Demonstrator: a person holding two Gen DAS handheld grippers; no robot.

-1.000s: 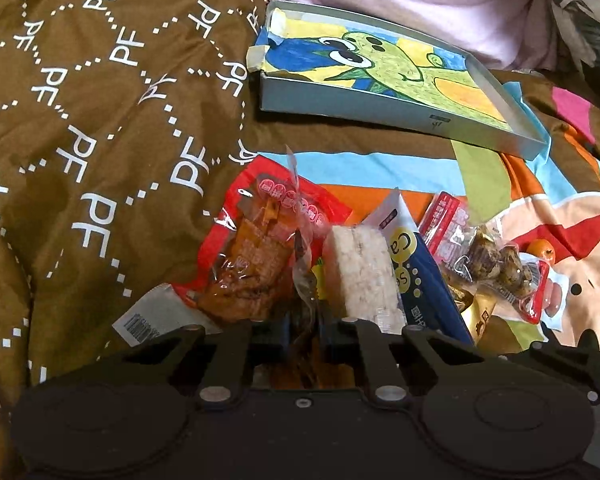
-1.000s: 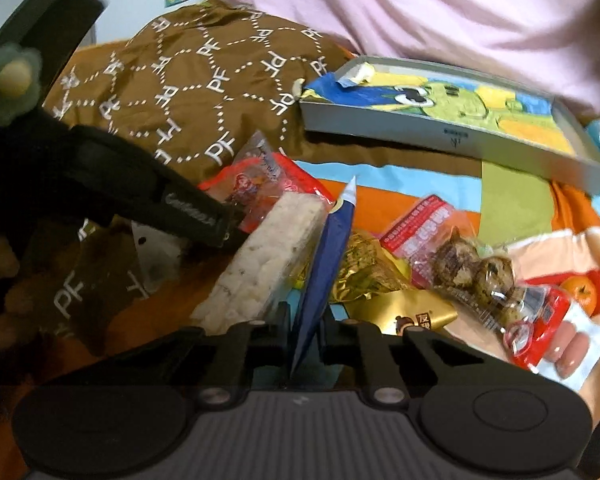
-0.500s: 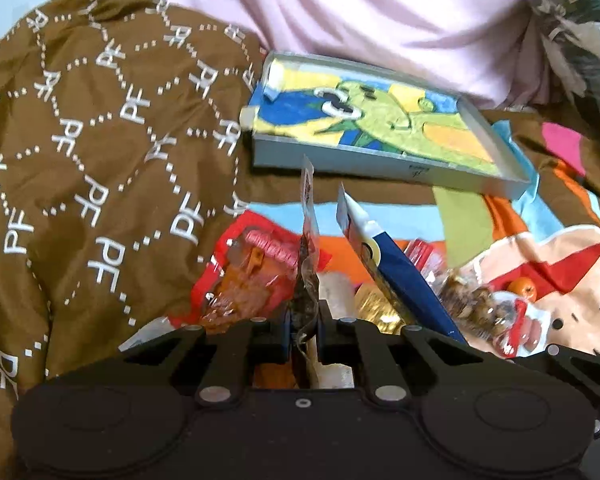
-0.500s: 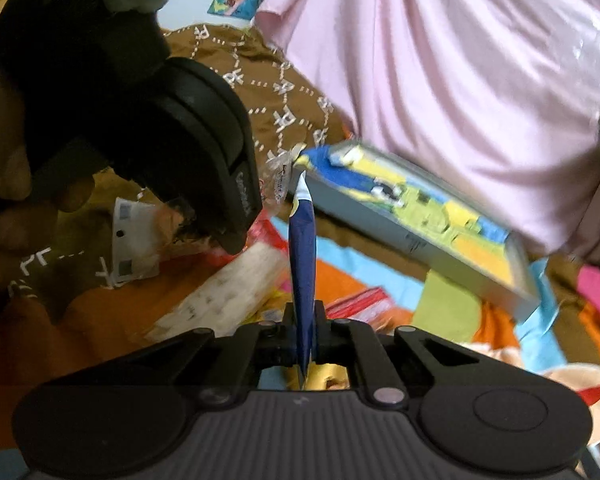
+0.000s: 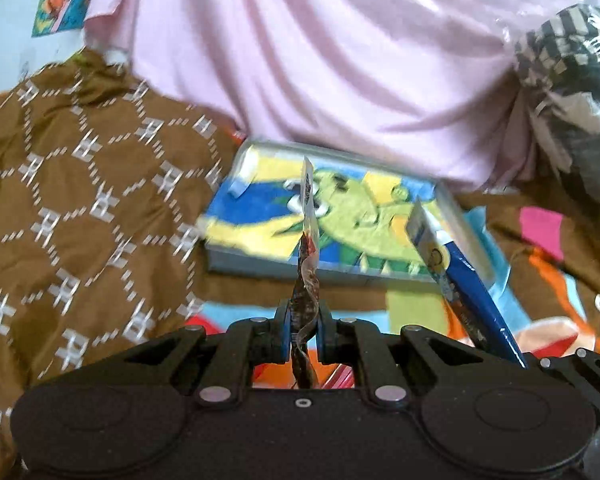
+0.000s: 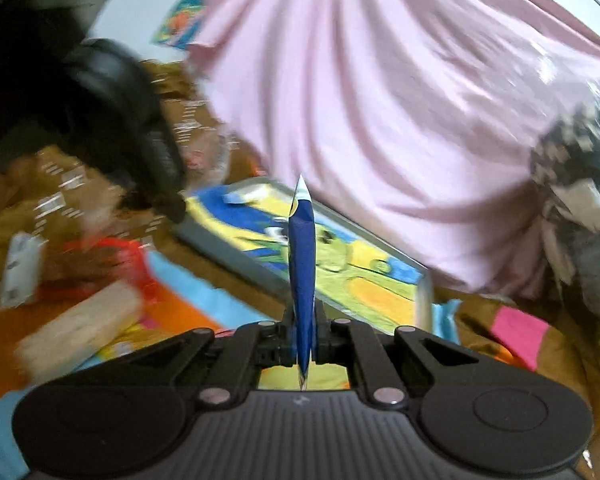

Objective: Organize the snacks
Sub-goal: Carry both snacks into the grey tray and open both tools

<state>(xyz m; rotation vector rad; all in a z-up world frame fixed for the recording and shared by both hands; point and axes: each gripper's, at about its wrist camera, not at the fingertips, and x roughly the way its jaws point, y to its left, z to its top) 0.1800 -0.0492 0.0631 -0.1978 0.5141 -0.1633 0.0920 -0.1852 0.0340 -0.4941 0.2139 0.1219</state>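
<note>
Nearest in the left wrist view, the left gripper (image 5: 304, 330) is clamped on the edge of a clear-edged snack packet (image 5: 307, 280), which stands on edge between the pads and rises in front of the tray. At the right edge of that view a blue snack packet (image 5: 466, 292) slants up from the lower right. In the right wrist view the right gripper (image 6: 303, 340) is pinched tight on this blue snack packet, seen edge-on and upright. Low on the left of that view a pale rice-cracker bar (image 6: 80, 328) and a red packet (image 6: 116, 256) lie blurred on the colourful bedspread (image 6: 188, 300). Beyond both packets sits a shallow grey tray (image 5: 260, 262) lined with a green cartoon picture, beside the brown patterned quilt (image 5: 80, 220). Behind the tray hangs pink fabric (image 5: 320, 60)
</note>
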